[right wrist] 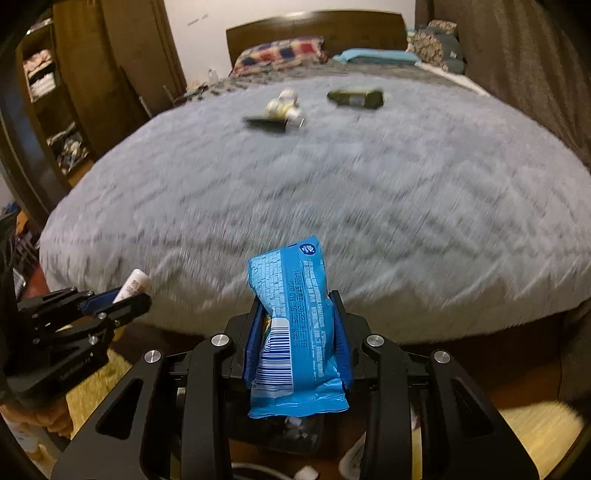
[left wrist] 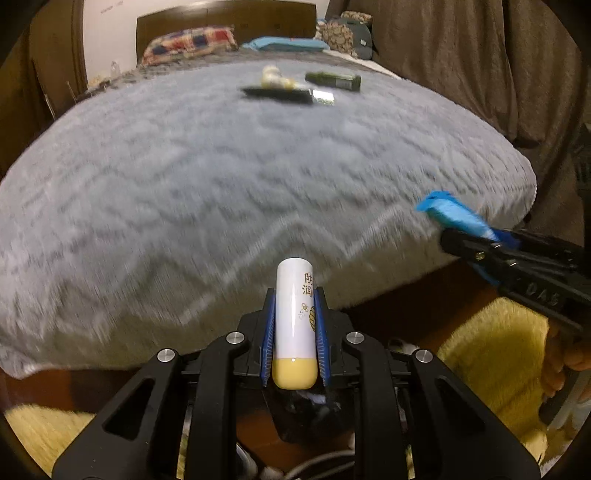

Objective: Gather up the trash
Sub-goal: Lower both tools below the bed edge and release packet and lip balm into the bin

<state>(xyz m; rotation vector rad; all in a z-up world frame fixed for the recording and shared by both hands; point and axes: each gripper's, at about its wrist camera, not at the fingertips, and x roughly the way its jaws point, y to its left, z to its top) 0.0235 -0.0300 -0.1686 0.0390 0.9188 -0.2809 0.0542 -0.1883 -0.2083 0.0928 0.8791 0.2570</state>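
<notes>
My left gripper (left wrist: 294, 301) is shut on a white tube with a yellow cap (left wrist: 294, 325), held off the foot of the bed; the tube also shows in the right wrist view (right wrist: 133, 285). My right gripper (right wrist: 297, 314) is shut on a blue snack wrapper (right wrist: 291, 325), which also shows in the left wrist view (left wrist: 452, 214). Far up the grey blanket (left wrist: 221, 177) lie a dark flat wrapper (left wrist: 279, 94), a crumpled yellowish wrapper (left wrist: 275, 77) and a dark green packet (left wrist: 334, 81).
Pillows (left wrist: 188, 42) and a wooden headboard (left wrist: 221, 18) are at the far end. Brown curtains (left wrist: 461, 55) hang on the right. A yellow fluffy rug (left wrist: 491, 343) lies below. A wooden shelf with clothes (right wrist: 44, 92) stands left of the bed.
</notes>
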